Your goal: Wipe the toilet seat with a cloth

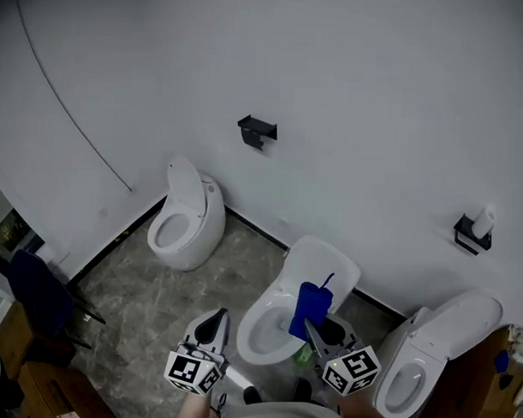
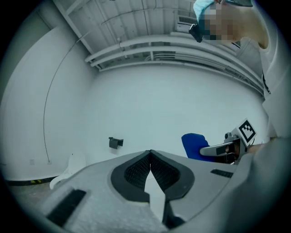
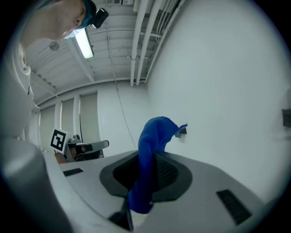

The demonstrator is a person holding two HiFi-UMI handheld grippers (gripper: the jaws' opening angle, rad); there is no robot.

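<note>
A blue cloth (image 1: 310, 307) stands up out of my right gripper (image 1: 315, 331), which is shut on it above the middle white toilet (image 1: 285, 323). That toilet has its lid raised against the wall. In the right gripper view the blue cloth (image 3: 149, 159) is pinched between the jaws and rises past their tips. My left gripper (image 1: 213, 327) is held to the left of that toilet's bowl, shut with nothing in it. The left gripper view faces the white wall, the jaws meeting at their tips, and shows the blue cloth (image 2: 196, 146) and the right gripper (image 2: 223, 148) at its right.
Another white toilet (image 1: 187, 217) stands at the back left and a third (image 1: 432, 355) at the right. A black paper holder (image 1: 257, 130) and a holder with a paper roll (image 1: 475, 228) hang on the wall. A dark chair (image 1: 38, 290) stands at the left.
</note>
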